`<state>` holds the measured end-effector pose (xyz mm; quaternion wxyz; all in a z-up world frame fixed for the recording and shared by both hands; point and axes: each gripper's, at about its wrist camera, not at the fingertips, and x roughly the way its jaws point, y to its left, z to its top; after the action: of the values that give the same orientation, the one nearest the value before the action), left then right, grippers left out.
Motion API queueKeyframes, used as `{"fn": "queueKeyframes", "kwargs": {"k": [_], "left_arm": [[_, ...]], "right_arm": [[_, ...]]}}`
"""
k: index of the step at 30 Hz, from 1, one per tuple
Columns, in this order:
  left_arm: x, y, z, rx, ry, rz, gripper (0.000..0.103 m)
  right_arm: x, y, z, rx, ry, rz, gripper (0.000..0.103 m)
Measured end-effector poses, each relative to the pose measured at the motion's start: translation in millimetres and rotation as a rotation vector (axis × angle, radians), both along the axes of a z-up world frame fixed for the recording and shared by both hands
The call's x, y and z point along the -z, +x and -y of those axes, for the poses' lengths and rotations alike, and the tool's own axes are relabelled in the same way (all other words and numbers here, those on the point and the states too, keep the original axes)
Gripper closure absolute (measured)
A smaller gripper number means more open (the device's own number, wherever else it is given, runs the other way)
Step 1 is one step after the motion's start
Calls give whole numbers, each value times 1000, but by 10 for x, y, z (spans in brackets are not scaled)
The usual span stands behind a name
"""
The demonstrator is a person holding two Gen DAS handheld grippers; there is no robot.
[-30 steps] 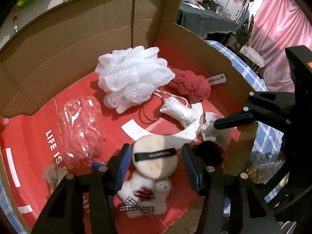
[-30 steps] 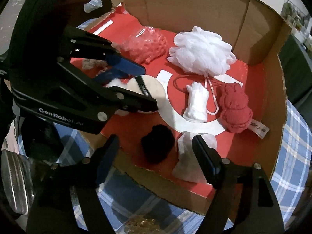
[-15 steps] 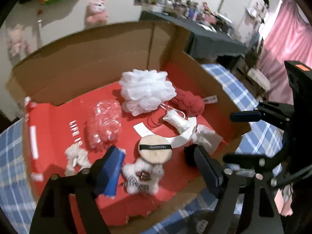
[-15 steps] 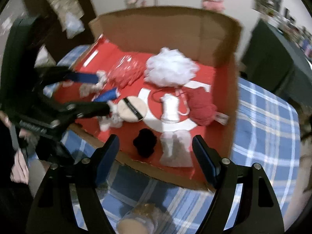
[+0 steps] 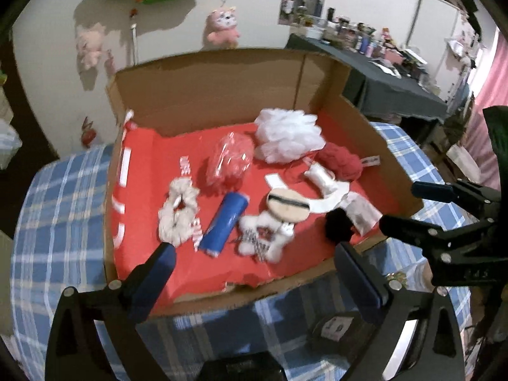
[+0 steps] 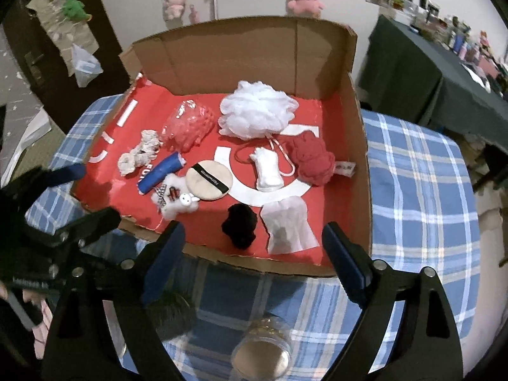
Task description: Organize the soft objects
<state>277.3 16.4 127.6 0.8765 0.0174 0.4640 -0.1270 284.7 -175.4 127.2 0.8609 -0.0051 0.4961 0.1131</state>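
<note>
Both claws hang spread over the box's (image 6: 360,146) near edge, having just been opening, nothing between them: left claw (image 5: 254,273), right claw (image 6: 252,247). Puff (image 6: 209,180) lies inside.

Both wrist cameras look steeply down from just outside the near edge of the cardboard box (image 5: 222,89), the left from about seven o'clock, the right from five, sharing its red floor (image 6: 197,231) and the checked cloth (image 6: 419,165).

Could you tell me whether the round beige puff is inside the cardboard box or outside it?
Inside: the puff lies on the box's red floor.
</note>
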Motion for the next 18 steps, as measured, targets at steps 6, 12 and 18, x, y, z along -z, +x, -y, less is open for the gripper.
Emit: {"fn": "queueKeyframes", "kwargs": {"k": [6,12,18], "left_arm": [[192,17,-132,-102,-29,-31,1],[311,97,-201,-159,-26,-44,1],[413,160,-191,-182,4,-70,1]], "right_arm": [[210,76,4,47,46,-52,15],[306,129,-17,66,39,-66,15],[369,173,-31,68,-6,-64,15]]}}
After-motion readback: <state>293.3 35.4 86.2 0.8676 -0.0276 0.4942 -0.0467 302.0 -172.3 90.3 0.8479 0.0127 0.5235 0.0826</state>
